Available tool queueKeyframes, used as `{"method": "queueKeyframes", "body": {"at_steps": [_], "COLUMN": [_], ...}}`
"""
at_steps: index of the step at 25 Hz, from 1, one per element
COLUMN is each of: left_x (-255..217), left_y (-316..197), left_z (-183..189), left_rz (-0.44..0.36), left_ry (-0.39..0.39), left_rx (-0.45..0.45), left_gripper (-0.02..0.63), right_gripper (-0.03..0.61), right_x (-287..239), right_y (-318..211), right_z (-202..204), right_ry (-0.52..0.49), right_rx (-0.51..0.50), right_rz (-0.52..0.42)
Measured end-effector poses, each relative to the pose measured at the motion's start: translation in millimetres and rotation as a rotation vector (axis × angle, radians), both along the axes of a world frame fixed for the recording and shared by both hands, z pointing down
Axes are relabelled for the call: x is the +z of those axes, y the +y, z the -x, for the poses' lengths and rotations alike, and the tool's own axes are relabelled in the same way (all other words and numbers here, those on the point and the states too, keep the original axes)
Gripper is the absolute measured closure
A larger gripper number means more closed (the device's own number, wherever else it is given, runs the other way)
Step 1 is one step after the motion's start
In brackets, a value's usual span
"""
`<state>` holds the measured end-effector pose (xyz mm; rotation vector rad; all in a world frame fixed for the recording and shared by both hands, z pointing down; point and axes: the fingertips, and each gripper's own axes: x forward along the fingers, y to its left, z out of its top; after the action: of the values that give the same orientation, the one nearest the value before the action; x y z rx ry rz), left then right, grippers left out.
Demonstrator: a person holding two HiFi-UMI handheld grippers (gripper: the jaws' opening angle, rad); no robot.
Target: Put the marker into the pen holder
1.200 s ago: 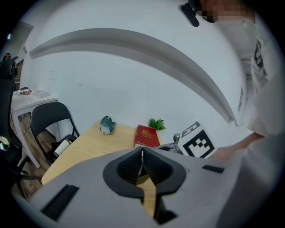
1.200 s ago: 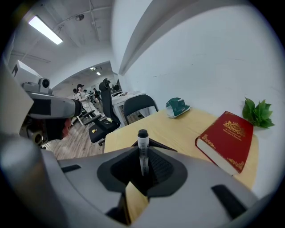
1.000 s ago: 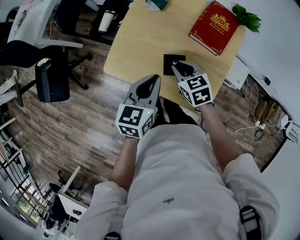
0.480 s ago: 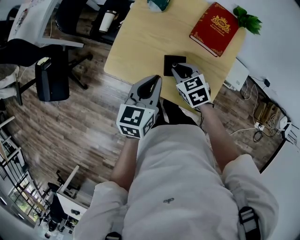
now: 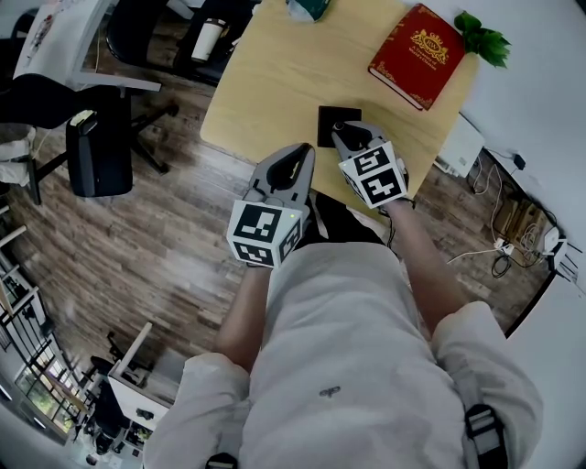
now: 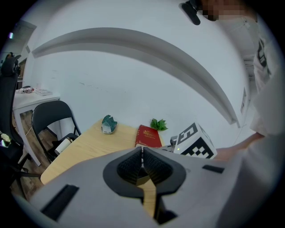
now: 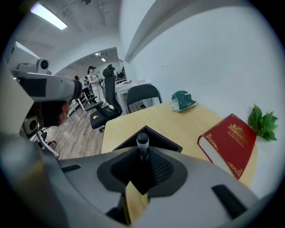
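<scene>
One pale wooden table (image 5: 275, 82) is filling the upper middle of the head view, standing on a plank floor (image 5: 156, 238) against a white wall. A red book with gold ornament (image 5: 417, 55) is lying at the table's far right corner, with green leaves (image 5: 481, 37) poking out just beyond it, and a teal-and-white object (image 5: 307, 7) is sitting at the far edge.

The left gripper (image 5: 298, 156) is hanging just off the table's near edge, above the floor, beside the right one. In the left gripper view its claw (image 6: 142, 153) is clenched, the ribbed pads pressing on each other with nothing between them.

The right gripper (image 5: 346, 136) is hovering over the table's near edge, its tips overlapping the black square pen holder (image 5: 328, 124). In the right gripper view its claw (image 7: 143, 156) is grasping the marker (image 7: 142, 144), which is standing upright between the pads, its dark rounded end sticking out past the jaw tips. The marker is showing right in front of the pen holder (image 7: 162, 141); whether it is touching the holder I cannot tell.
</scene>
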<state>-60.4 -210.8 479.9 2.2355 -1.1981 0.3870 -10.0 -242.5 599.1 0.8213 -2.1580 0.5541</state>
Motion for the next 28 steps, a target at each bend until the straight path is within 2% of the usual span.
{"method": "queueKeyframes", "body": {"at_steps": [13, 28], "left_x": [-0.9, -6.3], "left_y": [2.6, 8.7], "left_z": [-1.2, 2.0], "left_rz": [-0.007, -0.021], "left_ry": [0.005, -0.006], "left_rx": [-0.013, -0.031], "left_gripper": [0.601, 0.601], "right_gripper": [0.506, 0.469], "right_x": [0.9, -1.9], "right_y": [0.6, 6.2], "right_z": [-0.8, 2.0], "right_ry": [-0.003, -0.02], "right_rx": [-0.005, -0.018], "right_rz": [-0.003, 0.007]}}
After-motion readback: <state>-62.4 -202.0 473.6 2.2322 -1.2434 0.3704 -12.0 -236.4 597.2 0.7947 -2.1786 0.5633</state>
